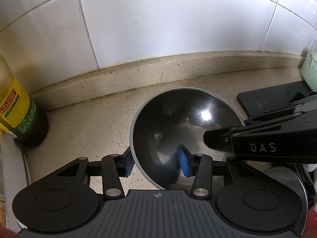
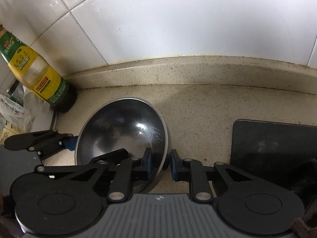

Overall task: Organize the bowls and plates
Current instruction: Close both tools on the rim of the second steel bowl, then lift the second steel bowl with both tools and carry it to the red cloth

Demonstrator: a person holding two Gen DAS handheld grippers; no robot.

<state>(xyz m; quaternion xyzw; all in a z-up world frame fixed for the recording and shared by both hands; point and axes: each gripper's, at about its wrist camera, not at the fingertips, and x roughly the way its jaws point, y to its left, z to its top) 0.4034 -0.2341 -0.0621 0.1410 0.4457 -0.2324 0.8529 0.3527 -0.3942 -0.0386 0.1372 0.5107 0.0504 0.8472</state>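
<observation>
One steel bowl [image 1: 184,130] sits on the speckled counter [image 1: 89,123] near the tiled wall [image 1: 158,29]. It looks rigid, light and slick (polished, glare inside), so the thin rim is the place to hold. Left gripper [image 1: 156,162] clamps the bowl's near-left rim; right gripper [image 2: 160,165] pinches its right rim. Left of the bowl stands an oil bottle [image 2: 39,77]; right of it lies a dark slab [image 2: 277,148], crowding any sideways move.

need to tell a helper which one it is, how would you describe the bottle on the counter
Start at the white tiled wall and follow the speckled counter leftward into the corner. The bottle stands beside the steel bowl; it alone has a yellow-and-green label.
</observation>
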